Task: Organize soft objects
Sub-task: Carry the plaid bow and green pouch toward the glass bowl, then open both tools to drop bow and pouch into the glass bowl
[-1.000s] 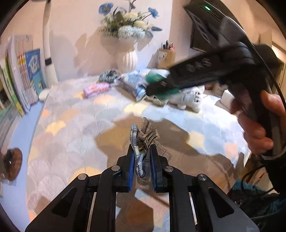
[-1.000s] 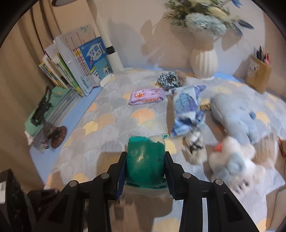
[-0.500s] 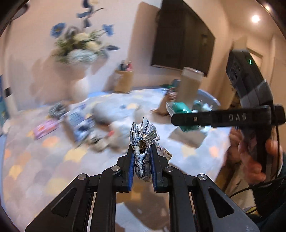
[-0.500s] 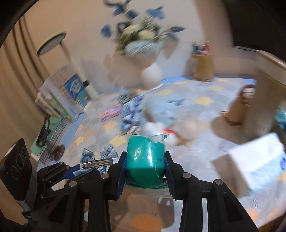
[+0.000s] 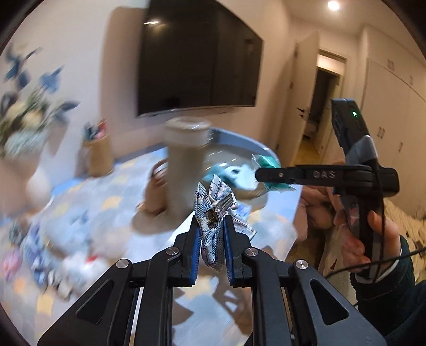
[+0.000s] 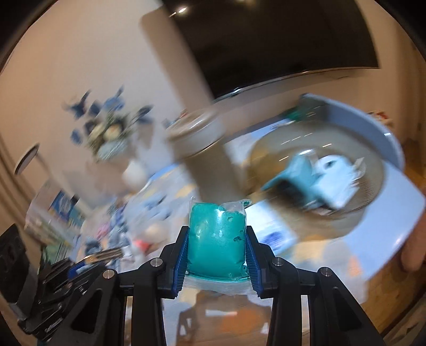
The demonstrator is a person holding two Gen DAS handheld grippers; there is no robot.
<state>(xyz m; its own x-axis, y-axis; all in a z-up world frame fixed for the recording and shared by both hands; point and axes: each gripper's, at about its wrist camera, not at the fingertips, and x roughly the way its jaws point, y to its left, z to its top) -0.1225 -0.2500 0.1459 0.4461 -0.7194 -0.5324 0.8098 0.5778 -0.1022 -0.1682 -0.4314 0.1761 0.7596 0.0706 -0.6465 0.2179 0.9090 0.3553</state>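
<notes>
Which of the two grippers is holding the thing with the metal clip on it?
The left gripper. Its jaws pinch a blue-and-white plaid fabric bow with a silver metal clip. The right gripper holds a clear pouch of teal putty, no clip.

Blue-and-white plaid bow clip (image 5: pixel 213 226), teal putty bag (image 6: pixel 217 241), blue-padded black tongs (image 5: pixel 211 239)

Cream walls (image 5: pixel 287 79), dark wall-mounted television (image 5: pixel 197 58), lit ceiling spot (image 5: pixel 333 4), open doorway (image 5: pixel 323 101), wooden floor (image 6: pixel 386 287)
</notes>
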